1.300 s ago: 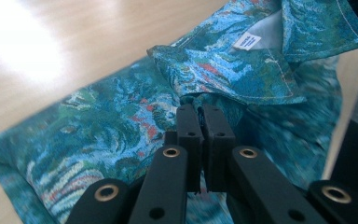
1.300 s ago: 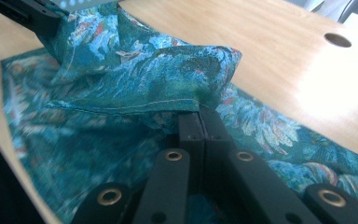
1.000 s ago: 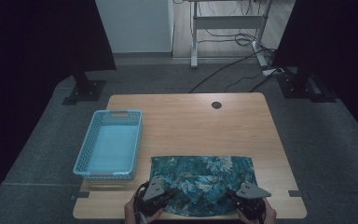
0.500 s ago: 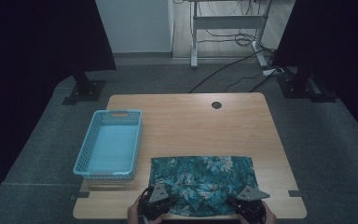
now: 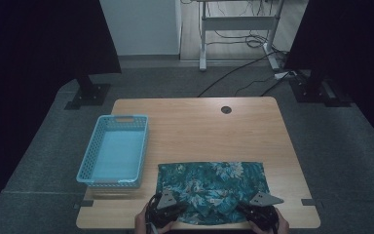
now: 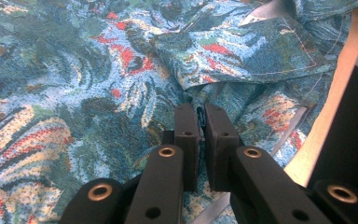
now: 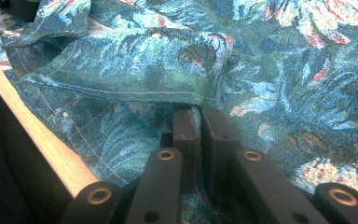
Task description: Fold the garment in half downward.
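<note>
Judged step: folding the floral-print garment [image 5: 212,187], both near corners pinched. The left claw [image 6: 200,119] is clamped on a fabric fold at the garment's near-left edge; the right claw [image 7: 199,119] is clamped on the hem fold at its near-right edge. The garment lies flat on the desk [image 5: 199,129], its near edge at the desk's front edge, between both claws. Next move likely requires lifting both corners evenly and carrying them away from the person. The blue basket [image 5: 114,151] stands just left of the garment.

**Surroundings**

A blue basket [image 5: 114,153] is sitting on the wooden table [image 5: 199,126], ahead and left of the left gripper [image 5: 175,213]. A round grommet [image 5: 226,110] is lying far ahead, to its right. Cables [image 5: 233,73] are trailing across the floor beyond.
</note>
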{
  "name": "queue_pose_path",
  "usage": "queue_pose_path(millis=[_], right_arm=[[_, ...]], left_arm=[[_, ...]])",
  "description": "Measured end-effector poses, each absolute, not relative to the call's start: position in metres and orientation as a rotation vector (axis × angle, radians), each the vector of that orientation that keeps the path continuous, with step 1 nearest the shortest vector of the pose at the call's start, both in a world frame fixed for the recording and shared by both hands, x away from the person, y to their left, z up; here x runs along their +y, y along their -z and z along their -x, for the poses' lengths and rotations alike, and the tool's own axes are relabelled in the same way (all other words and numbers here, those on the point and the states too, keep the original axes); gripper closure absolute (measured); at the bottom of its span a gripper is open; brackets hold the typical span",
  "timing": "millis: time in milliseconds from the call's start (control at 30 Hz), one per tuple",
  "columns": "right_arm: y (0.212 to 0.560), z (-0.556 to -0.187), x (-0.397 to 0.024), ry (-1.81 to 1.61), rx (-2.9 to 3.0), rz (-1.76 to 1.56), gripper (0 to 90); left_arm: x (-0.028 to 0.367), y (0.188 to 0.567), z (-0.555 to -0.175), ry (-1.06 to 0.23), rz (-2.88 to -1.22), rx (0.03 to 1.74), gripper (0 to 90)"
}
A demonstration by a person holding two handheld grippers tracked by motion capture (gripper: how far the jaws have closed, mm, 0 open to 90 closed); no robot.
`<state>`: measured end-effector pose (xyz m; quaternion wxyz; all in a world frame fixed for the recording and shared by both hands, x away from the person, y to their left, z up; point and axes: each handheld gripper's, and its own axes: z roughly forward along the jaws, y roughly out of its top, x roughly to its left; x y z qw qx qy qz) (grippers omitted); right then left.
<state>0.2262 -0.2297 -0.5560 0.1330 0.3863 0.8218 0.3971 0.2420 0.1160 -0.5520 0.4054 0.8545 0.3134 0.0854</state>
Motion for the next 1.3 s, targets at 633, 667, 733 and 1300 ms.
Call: queue_pose_path(millis=[633, 667, 733, 1300], right_arm=[[0.556, -0.253, -0.248, -1.156, 2.355, -1.173, 83.6], [0.556, -0.255, -0.249, -1.157, 2.355, -1.176, 83.5], [0.556, -0.257, -0.25, -1.161, 2.353, -1.179, 83.3], [0.558, -0.279, -0.288, -1.193, 2.304, -1.268, 81.6]], left_arm=[[0.099, 0.553, -0.273, -0.189, -2.134, 0.816, 84.1], [0.098, 0.553, -0.275, -0.187, -2.133, 0.818, 84.1], [0.096, 0.553, -0.277, -0.186, -2.131, 0.821, 84.1], [0.065, 0.555, -0.305, -0.15, -2.105, 0.828, 84.2]])
